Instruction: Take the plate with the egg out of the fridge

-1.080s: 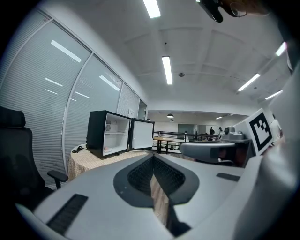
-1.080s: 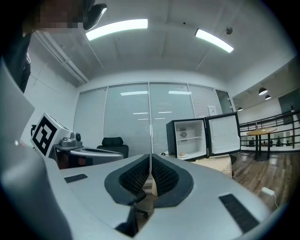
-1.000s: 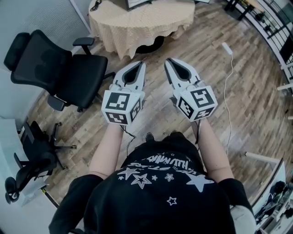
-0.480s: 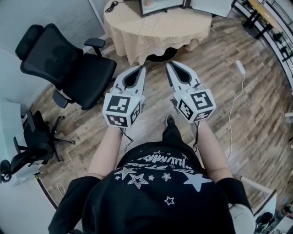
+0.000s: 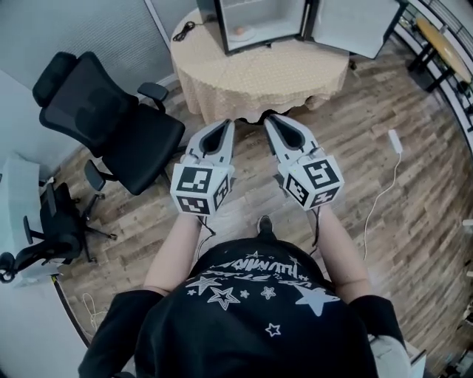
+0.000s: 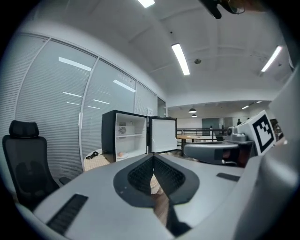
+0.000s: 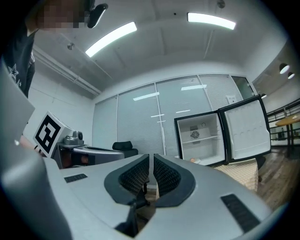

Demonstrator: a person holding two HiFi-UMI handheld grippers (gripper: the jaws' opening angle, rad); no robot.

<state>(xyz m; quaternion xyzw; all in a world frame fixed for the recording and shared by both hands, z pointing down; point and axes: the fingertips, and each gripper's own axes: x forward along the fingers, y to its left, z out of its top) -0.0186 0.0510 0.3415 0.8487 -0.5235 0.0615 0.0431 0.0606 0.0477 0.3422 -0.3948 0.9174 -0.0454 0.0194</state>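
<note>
fridge [image 5: 275,21] door open, plate with egg [image 5: 240,32] not out yet; my left gripper [image 5: 226,124] and right gripper [image 5: 273,119] both closed, empty, well short of it

Small black fridge [image 5: 270,15], door open — pale egg [image 5: 239,30] on plate [image 5: 248,34] inside

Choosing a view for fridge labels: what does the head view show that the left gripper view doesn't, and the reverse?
Head view only: the wood floor, the white power strip and the person's black shirt.
Left gripper view only: the ceiling lights and the inner shelf.
Both: the open fridge on the cloth-covered table, the egg on its plate inside, the black office chair, and the left gripper and right gripper, fingers together.
</note>
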